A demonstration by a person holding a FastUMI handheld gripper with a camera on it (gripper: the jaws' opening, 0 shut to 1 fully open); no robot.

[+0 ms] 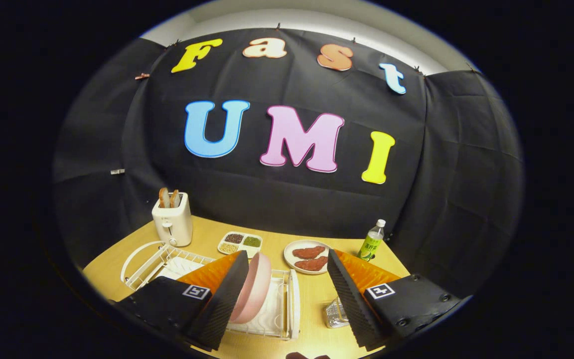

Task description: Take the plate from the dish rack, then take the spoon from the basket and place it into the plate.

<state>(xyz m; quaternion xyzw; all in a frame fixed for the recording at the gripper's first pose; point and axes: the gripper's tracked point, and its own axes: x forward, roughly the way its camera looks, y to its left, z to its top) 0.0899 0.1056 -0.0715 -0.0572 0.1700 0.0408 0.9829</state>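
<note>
A pink plate stands on edge in the white wire dish rack on the wooden table. My gripper is open above the rack. Its left finger sits just left of the plate, close beside it, and the right finger is well off to the right, so the plate lies between the fingers near the left one. A shiny metal basket peeks out just left of the right finger; what it holds is hidden.
A white toaster with bread stands at the back left. Beyond the fingers are a divided tray of seeds, a white plate with meat pieces and a green-labelled bottle. Black cloth walls close the table's back.
</note>
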